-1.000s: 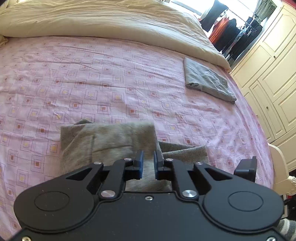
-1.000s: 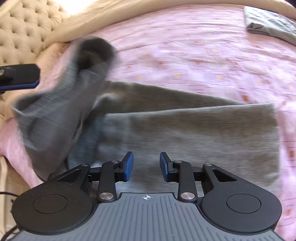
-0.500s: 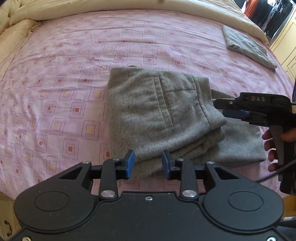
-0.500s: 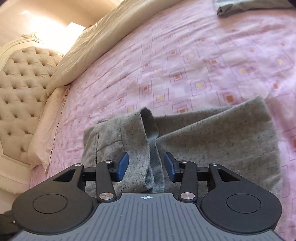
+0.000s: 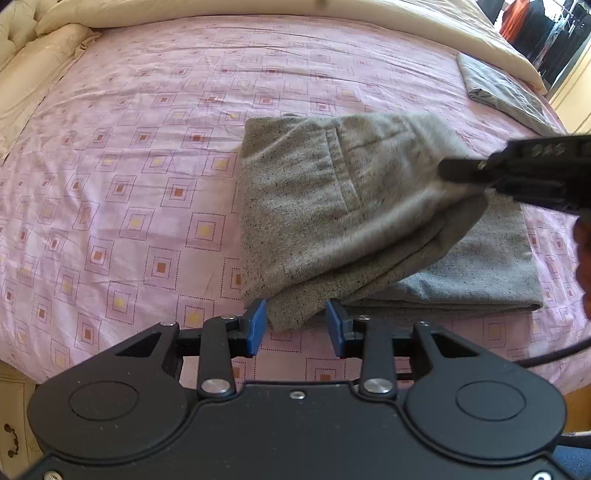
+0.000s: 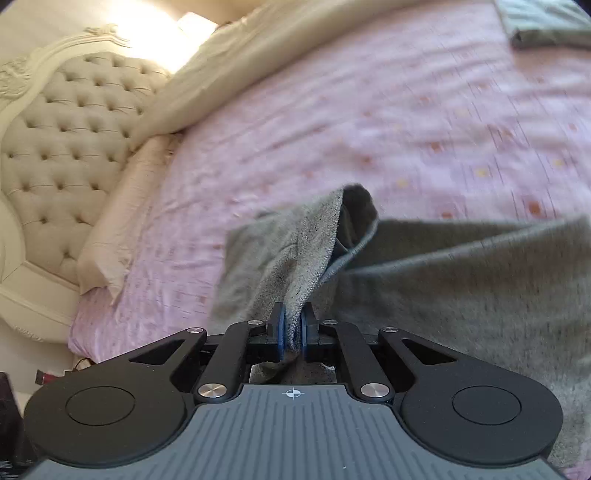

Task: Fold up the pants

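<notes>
Right wrist view: right gripper (image 6: 292, 328) fingers just clenched on grey pants (image 6: 461, 273); left gripper (image 5: 295, 326) released.

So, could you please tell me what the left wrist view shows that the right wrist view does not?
Only the left wrist view shows the open left hand-held gripper and the wardrobe clothes. Only the right wrist view shows the tufted headboard and the right hand-held gripper pinching the fabric. Both show the grey pants on the pink bedsheet.
</notes>
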Tool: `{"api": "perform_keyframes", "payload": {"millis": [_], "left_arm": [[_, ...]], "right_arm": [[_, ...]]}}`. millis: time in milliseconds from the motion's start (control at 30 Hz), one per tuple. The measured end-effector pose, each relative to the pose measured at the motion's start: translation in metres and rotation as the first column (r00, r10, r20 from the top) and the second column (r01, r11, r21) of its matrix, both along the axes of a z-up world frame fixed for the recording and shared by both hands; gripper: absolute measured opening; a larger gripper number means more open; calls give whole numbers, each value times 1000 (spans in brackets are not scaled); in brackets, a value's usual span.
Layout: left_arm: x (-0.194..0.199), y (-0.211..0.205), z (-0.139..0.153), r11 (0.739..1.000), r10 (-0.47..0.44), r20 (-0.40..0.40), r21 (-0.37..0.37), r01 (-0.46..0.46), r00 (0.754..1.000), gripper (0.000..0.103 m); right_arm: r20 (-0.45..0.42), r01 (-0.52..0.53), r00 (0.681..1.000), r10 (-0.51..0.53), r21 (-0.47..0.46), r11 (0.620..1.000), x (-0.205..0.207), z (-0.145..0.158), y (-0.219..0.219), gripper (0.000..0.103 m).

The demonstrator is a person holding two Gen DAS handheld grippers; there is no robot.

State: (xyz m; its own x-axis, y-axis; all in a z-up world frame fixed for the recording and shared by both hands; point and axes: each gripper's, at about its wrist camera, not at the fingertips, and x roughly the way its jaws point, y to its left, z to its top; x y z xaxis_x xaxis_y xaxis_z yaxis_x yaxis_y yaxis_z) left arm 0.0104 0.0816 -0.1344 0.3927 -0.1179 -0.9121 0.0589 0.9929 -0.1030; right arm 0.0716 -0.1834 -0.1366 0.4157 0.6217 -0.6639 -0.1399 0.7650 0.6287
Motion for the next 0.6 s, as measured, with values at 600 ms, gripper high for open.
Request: {"api": "perform_keyframes", "payload": {"millis": [600], "left_arm": [[26,-44,-7,999,-41,7,-6,41,999,44]], "right_arm": [[-43,171,980,-193,-307,936,-28,-37,-102,8]]}}
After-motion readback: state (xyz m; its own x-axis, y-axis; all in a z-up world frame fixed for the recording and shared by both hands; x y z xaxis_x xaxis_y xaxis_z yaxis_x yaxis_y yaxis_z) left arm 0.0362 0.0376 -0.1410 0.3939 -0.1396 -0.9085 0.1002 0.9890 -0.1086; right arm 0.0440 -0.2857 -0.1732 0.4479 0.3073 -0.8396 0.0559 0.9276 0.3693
